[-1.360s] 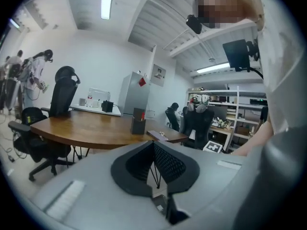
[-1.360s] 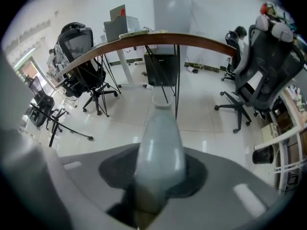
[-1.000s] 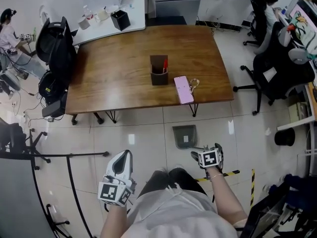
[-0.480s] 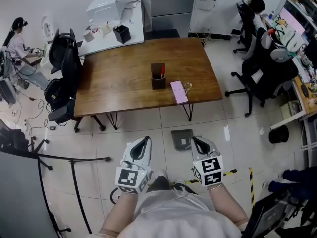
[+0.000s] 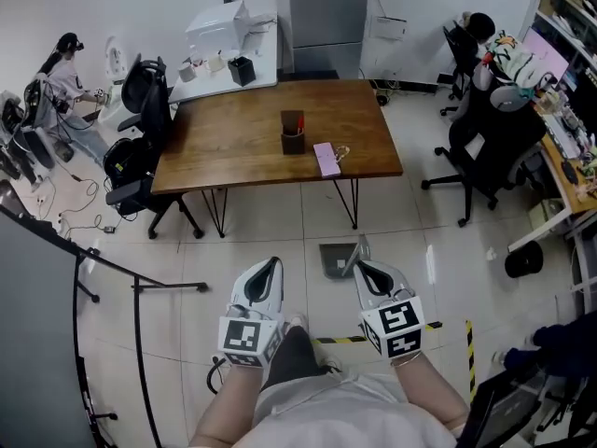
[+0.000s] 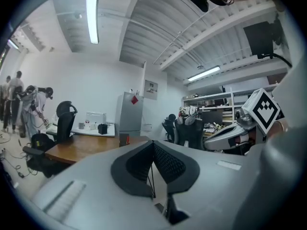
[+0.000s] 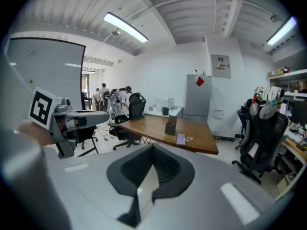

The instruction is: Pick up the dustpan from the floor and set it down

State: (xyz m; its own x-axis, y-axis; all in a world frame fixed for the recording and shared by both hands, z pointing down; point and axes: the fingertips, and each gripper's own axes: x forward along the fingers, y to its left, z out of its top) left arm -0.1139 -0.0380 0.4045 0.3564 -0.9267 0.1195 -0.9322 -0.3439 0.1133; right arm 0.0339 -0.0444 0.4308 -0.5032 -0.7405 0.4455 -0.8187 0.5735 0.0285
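The grey dustpan hangs a little above the tiled floor in front of the wooden table, its handle pointing up. My right gripper is shut on that handle from the near side. In the right gripper view the jaws meet at their tips, and a pale strip of the dustpan shows between them lower down. My left gripper is level with the right one, to the left of the dustpan and apart from it. It is shut with nothing in it, its pads together in the left gripper view.
On the table stand a dark pen holder and a pink notebook. Office chairs flank the table. A black stand's bars cross the floor at the left. Yellow-black tape marks the floor at the right. People sit at both far sides.
The right gripper closed on the dustpan's handle by the floor and rose with it. The left gripper rose and moved forward beside it. The head view has climbed.
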